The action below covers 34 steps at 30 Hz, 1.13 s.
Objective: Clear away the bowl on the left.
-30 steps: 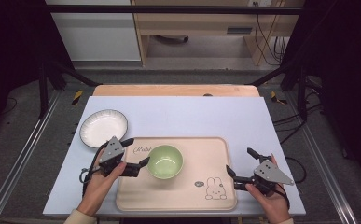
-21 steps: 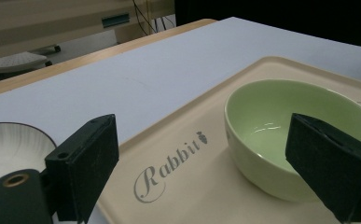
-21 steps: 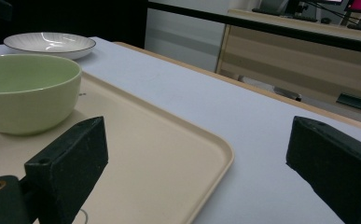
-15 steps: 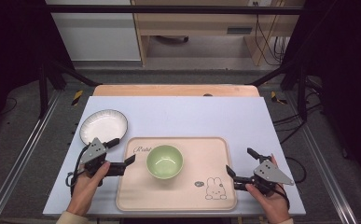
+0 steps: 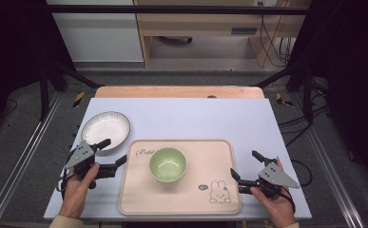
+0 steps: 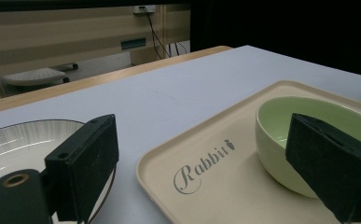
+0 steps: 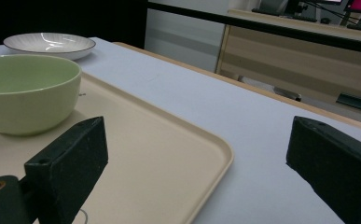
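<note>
Pale green bowl (image 5: 168,164) on the beige tray (image 5: 219,199), left of centre, touched by nothing. Left hand-held gripper (image 5: 110,154) released, spread wide just off the tray's left edge, beside the white plate (image 5: 105,129), perhaps over its rim. Right hand-held gripper (image 5: 245,167) likewise released, by the tray's right edge on the pale surface (image 5: 196,118).

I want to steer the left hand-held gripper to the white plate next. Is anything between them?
Nothing visible is. The left hand-held gripper, jaws open, sits right at the white plate's near edge; the tray and green bowl lie off to its right.
</note>
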Tool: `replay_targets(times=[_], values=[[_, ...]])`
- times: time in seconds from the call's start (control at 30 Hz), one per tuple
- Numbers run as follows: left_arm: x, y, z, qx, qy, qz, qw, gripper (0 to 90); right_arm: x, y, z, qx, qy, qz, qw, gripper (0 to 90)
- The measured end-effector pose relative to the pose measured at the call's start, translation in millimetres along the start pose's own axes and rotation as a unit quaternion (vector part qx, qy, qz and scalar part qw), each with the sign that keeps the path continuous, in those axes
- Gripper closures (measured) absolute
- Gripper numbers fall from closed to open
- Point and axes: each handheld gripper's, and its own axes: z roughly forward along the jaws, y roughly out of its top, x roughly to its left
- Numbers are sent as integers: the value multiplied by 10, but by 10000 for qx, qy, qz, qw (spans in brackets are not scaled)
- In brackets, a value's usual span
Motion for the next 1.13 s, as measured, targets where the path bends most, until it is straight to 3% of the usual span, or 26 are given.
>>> replay_targets(times=[0.23,0.5,0.73,1.13], values=[[87,-78,-88,-36,59,-91,9999,95,1,1,0,-3,-9,11,10000,55],[128,-155,-144,-179,-54,-188,9996,96,4,0,2,2,8,0,10000,55],[114,-256,-157,-112,-108,-152,9998,96,2,2,0,-4,7,5,10000,55],[146,-347,-215,-275,-4,-72,9996,96,7,6,4,-17,34,-16,10000,54]])
